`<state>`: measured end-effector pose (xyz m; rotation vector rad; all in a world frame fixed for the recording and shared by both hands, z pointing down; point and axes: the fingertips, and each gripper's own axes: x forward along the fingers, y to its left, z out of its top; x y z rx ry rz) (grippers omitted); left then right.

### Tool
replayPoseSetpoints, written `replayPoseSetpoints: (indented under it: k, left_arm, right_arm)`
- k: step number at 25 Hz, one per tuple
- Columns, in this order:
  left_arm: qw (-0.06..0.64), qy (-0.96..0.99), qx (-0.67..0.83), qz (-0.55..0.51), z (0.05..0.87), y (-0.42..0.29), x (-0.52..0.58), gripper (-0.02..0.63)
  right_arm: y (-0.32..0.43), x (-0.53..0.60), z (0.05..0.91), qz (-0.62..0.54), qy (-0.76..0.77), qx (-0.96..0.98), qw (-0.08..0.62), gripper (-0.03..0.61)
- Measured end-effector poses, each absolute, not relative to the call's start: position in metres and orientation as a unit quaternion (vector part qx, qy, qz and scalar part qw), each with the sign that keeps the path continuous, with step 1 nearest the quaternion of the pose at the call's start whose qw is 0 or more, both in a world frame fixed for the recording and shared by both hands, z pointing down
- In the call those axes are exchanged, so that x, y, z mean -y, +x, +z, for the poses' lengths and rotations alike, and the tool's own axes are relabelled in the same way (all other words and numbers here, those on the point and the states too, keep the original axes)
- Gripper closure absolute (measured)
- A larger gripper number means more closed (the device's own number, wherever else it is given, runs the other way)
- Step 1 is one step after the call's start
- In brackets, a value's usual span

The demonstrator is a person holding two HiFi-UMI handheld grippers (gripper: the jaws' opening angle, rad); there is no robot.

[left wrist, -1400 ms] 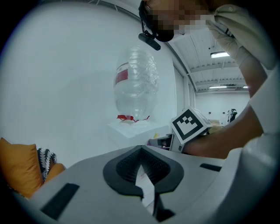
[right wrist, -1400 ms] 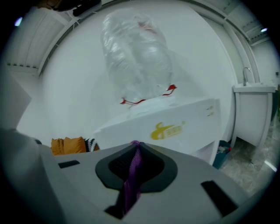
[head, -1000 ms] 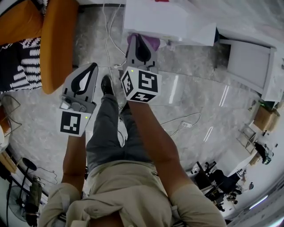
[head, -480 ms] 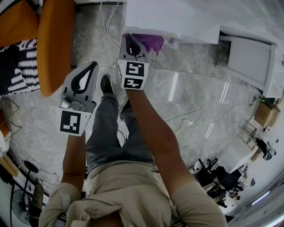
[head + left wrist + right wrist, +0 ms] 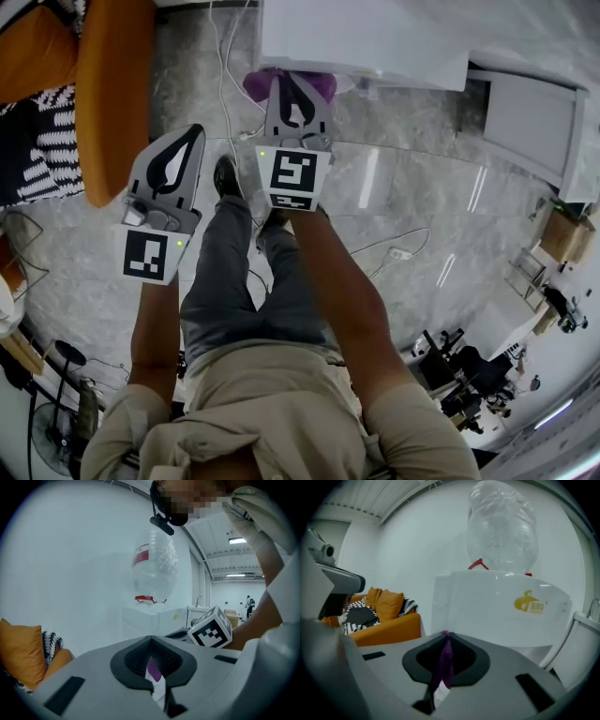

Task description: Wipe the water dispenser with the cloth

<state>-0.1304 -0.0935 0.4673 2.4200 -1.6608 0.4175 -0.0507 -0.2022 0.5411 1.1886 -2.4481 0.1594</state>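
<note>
Between right tongs (image 5: 445,633), purple cloth (image 5: 443,665) pinched, mostly hidden.

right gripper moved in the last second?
Yes: the right gripper with its cloth slid left and nearer the dispenser, then back right and away, about where it started.

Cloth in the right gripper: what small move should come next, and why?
Probably ease the right gripper forward until the purple cloth meets the water dispenser front: the cloth is clamped between its jaws, and the dispenser stands close ahead.
</note>
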Motion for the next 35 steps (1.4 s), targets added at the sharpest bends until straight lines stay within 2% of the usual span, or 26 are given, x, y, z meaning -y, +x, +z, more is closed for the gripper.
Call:
replayPoseSetpoints:
  k: [6,14,23,31,35]
  left_arm:
    - [0.095,0.818,0.549,0.143,0.474,-0.118,0.099,0.598]
    - [0.091,0.829,0.531,0.148,0.479,-0.091,0.106,0.598]
    - [0.094,0.826,0.534,0.157,0.485,-0.093,0.107,0.598]
    - [0.079,0.827,0.532,0.163,0.497,-0.086,0.11,0.598]
    - [0.069,0.823,0.539,0.167,0.512,-0.093,0.109,0.598]
  right_arm:
    - [0.055,0.241,0.554,0.044,0.517,0.818,0.248,0.545]
    - [0.174,0.285,0.559,0.078,0.615,0.754,0.22,0.545]
    - [0.206,0.301,0.528,0.082,0.666,0.728,0.139,0.545]
    - [0.209,0.301,0.626,0.137,0.649,0.726,0.181,0.545]
    - [0.197,0.297,0.655,0.133,0.644,0.734,0.168,0.545]
